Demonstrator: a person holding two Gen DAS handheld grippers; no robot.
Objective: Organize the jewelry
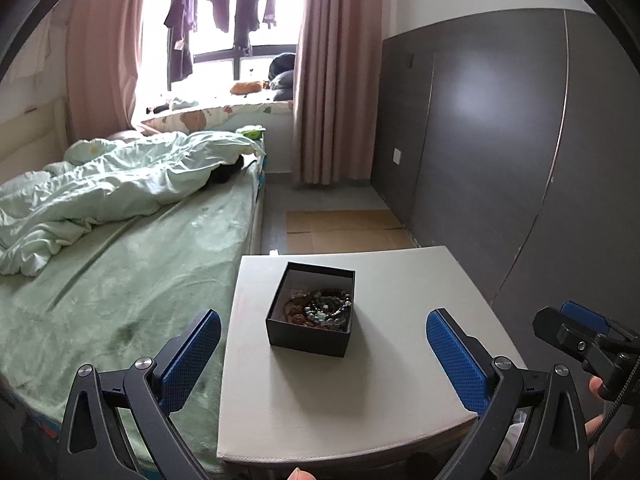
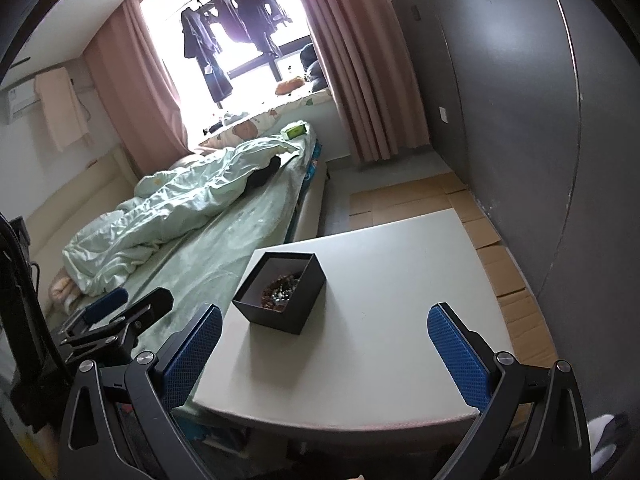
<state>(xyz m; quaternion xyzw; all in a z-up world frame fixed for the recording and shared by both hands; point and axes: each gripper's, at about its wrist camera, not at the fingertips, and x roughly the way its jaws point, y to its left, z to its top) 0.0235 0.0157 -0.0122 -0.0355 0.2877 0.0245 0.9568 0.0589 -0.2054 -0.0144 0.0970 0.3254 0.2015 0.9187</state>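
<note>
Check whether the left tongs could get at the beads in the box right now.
Probably yes. The left tongs are open, the black box has no lid, and the beads lie exposed inside. Bare table lies between them; only the box walls narrow the way in.

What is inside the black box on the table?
The black box holds coiled bead bracelets, brown and greenish. Anything under the beads is covered, so it cannot be seen.
</note>
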